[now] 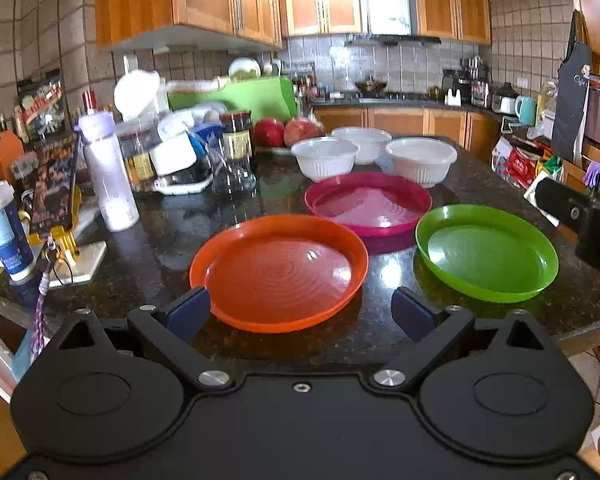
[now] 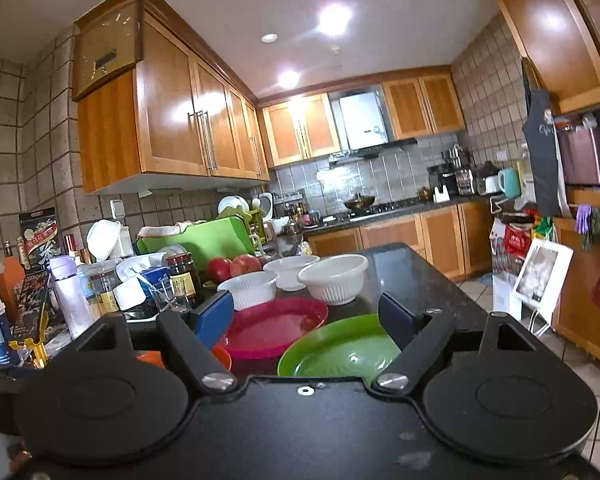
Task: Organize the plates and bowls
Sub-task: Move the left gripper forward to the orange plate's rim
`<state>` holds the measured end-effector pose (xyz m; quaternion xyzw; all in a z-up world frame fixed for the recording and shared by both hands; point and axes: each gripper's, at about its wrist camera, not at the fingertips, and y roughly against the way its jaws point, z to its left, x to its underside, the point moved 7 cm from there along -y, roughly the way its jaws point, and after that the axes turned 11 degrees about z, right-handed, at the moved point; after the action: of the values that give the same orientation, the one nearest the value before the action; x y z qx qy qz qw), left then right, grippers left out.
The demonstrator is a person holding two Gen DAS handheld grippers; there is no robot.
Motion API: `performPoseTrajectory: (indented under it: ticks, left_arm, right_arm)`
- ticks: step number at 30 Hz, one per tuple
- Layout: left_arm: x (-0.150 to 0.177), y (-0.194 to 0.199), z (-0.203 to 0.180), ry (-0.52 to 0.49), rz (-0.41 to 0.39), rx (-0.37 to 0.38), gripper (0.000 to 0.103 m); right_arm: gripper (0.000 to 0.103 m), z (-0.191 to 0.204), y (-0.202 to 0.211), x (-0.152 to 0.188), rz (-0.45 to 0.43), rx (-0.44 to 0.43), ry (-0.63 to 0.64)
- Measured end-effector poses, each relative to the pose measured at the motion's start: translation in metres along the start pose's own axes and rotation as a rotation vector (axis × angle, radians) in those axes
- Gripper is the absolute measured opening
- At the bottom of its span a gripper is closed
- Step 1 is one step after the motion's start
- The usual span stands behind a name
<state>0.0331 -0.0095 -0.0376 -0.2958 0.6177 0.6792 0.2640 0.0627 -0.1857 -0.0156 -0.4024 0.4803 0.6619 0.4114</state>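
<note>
On the dark granite counter [image 1: 160,256] lie three plates: an orange plate [image 1: 278,272] nearest, a magenta plate [image 1: 368,204] behind it, a green plate [image 1: 486,252] to the right. Three white ribbed bowls [image 1: 325,158] [image 1: 362,144] [image 1: 420,160] stand apart behind the plates. My left gripper [image 1: 302,310] is open just before the orange plate's near rim, holding nothing. My right gripper [image 2: 306,316] is open above the green plate [image 2: 340,348] and the magenta plate [image 2: 274,326], also empty. The bowls [image 2: 252,288] [image 2: 334,278] show beyond it. The right gripper's body [image 1: 588,224] shows at the left view's right edge.
The counter's left side is crowded: a white bottle [image 1: 106,176], jars [image 1: 236,140], a cup [image 1: 6,228], a gold phone stand [image 1: 62,240], red fruit [image 1: 284,132] and a green dish rack [image 1: 236,94]. The counter edge runs close to the green plate on the right; tiled floor lies beyond.
</note>
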Motion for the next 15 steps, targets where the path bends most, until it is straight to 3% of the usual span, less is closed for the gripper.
performPoseTrajectory:
  ticks: [4,10,15]
  left_arm:
    - [0.000,-0.009,0.009,0.030,0.053,0.008,0.097]
    - [0.000,-0.022,0.028,0.043,0.102,0.008,0.096]
    - [-0.008,-0.029,0.054,0.055,0.105,-0.018,0.092]
  right_arm:
    - [0.084,0.005,-0.002,-0.002,0.000,-0.042,0.051]
    - [0.084,0.023,-0.019,0.000,0.069,-0.142,0.098]
    - [0.083,0.046,-0.037,0.001,0.104,-0.173,0.140]
